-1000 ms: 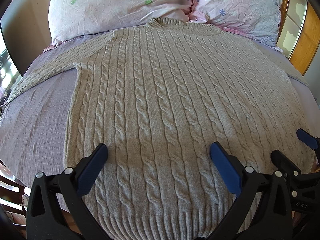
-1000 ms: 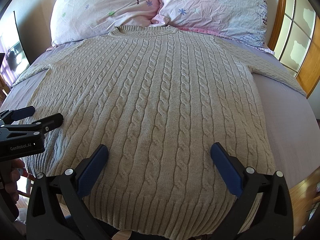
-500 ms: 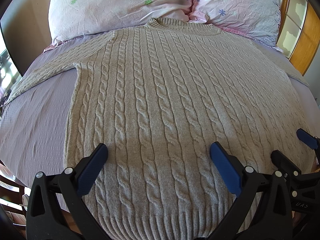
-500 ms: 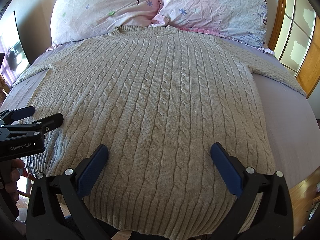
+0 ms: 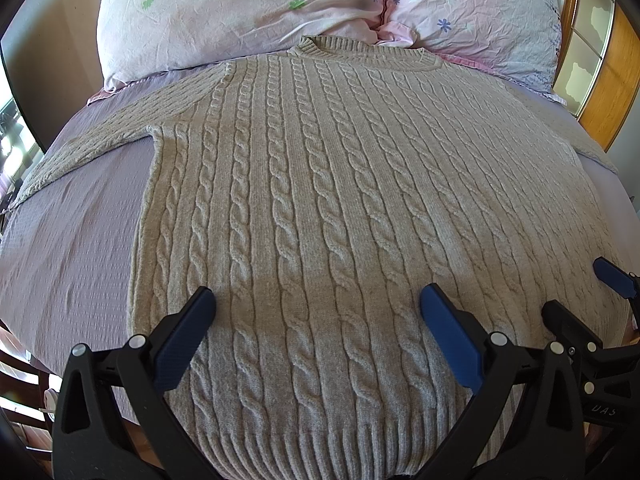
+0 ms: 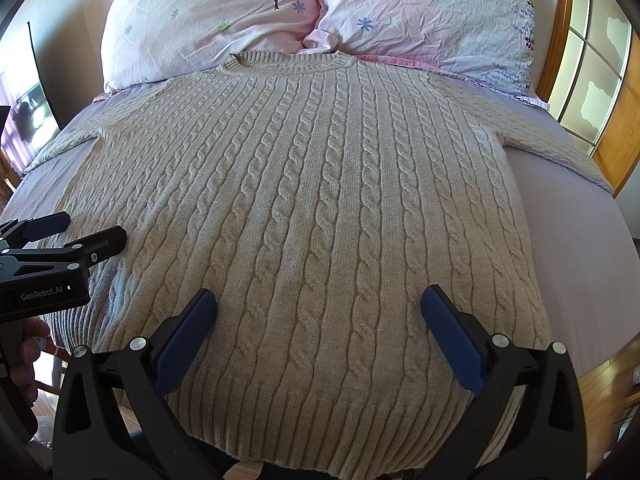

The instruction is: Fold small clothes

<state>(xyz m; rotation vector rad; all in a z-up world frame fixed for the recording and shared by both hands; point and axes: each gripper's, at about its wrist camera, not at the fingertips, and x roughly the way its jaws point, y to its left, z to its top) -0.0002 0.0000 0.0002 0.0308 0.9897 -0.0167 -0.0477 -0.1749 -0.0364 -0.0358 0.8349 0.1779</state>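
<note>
From the left wrist camera, one grey cable-knit sweater point(image 5: 320, 208) lies spread flat, face up, on a bed with a lilac sheet point(image 5: 76, 248). Its ribbed collar touches the two floral pillows point(image 5: 248, 12) at the head, its ribbed hem hangs at the near edge, and one sleeve stretches out to the left. The left gripper point(image 5: 318, 320) hangs over the lower part of the sweater, its two blue-padded fingers spread wide with nothing between them but air. The right gripper point(image 5: 588, 292) pokes in at the right edge.

From the right wrist camera, the same sweater point(image 6: 320, 208) fills the bed, both sleeves reaching sideways. The right gripper point(image 6: 320, 320) stands wide open above the hem, gripping nothing. The left gripper point(image 6: 78, 228) shows at the left, parted, over the sweater's side edge.
</note>
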